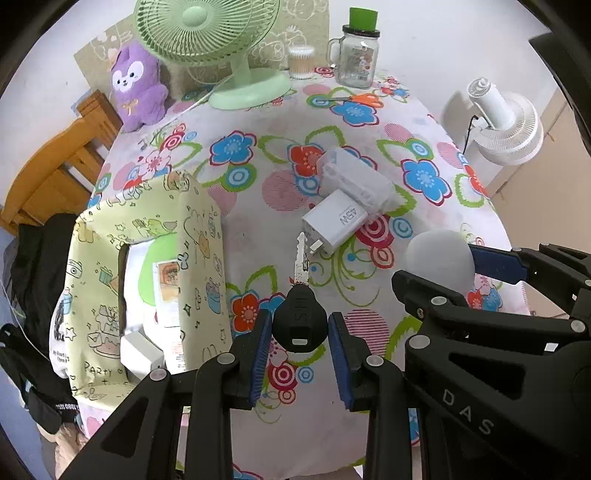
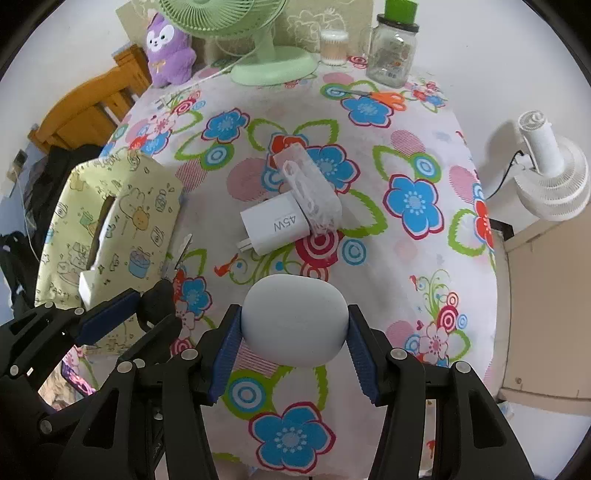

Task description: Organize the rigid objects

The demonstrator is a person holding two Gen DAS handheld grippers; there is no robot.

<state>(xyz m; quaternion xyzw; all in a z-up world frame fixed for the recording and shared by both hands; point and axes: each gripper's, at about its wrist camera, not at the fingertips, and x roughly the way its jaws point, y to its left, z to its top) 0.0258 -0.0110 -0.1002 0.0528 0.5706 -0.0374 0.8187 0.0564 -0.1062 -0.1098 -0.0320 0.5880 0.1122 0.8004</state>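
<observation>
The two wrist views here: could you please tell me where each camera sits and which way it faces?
Left wrist view: on the left gripper, looking steeply down at the floral table; its fingers clamp a black-headed key, with the right gripper at the right edge.
Right wrist view: on the right gripper, facing likewise; its fingers hold a grey rounded case, with the left gripper at the left.
Shared: white charger, yellow-green box, green fan.

White walls (image 1: 424, 33), wooden chair (image 1: 55, 166)
</observation>
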